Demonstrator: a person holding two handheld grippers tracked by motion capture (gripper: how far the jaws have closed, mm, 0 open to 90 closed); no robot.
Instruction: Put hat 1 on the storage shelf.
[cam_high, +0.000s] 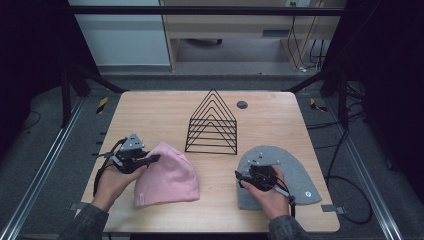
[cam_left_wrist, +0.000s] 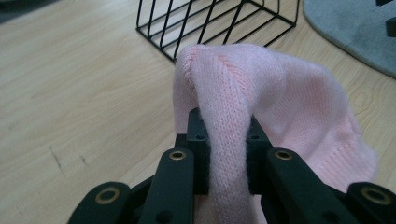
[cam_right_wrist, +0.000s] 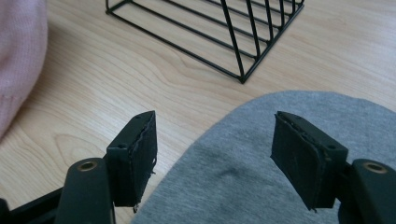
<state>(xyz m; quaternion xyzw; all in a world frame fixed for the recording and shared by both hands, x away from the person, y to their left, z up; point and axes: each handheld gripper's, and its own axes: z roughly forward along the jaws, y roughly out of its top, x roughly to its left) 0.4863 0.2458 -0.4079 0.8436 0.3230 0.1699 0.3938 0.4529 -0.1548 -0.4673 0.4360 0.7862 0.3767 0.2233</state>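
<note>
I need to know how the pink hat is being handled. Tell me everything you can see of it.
The pink hat is a soft rib-knit beanie, lying mostly flat on the table's near left part. The left gripper is shut on a pinched fold at its edge, raising that part into a ridge. A small tag sits at its hem. It lies apart from the wire rack.

A black wire rack (cam_high: 212, 123) stands on the wooden table (cam_high: 150, 110).

A: Item one?
B: Pink knit beanie (cam_high: 167, 176), near left on the tabletop (cam_high: 160, 107). Its left edge is bunched into a raised fold; the remainder lies flat.

A: Item two?
B: Grey beanie (cam_high: 295, 172), near right, lying flat, rounded crown toward the far side, small white label at its near right edge.
</note>
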